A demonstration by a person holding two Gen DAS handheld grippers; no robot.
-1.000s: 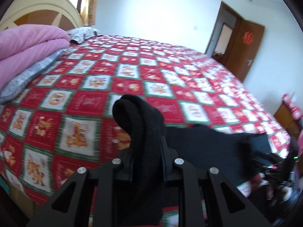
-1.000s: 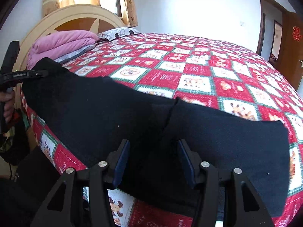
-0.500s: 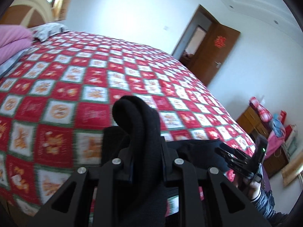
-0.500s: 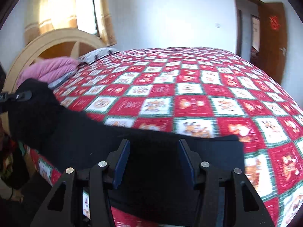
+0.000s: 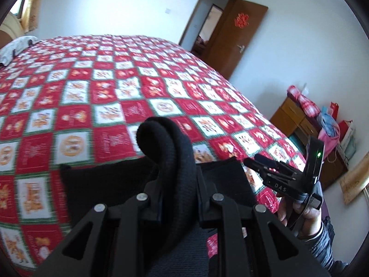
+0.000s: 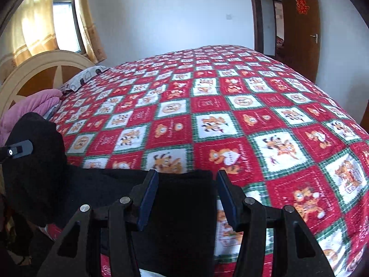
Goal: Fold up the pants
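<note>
Your pants are plain black. The bedspread under them is a checkerboard of red and white squares edged in green, with orange cartoon figures. Your right gripper's fingers have blue pads on black frames. The blanket is pink.

pants cut off below — quilt blurred

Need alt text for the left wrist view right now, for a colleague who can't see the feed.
The left gripper is shut on a thick fold of the black pants, whose lower part lies flat on the red patchwork bedspread. At right, the person's hand holds the right gripper, open beside the pants' edge; a brown door stands open behind.
</note>
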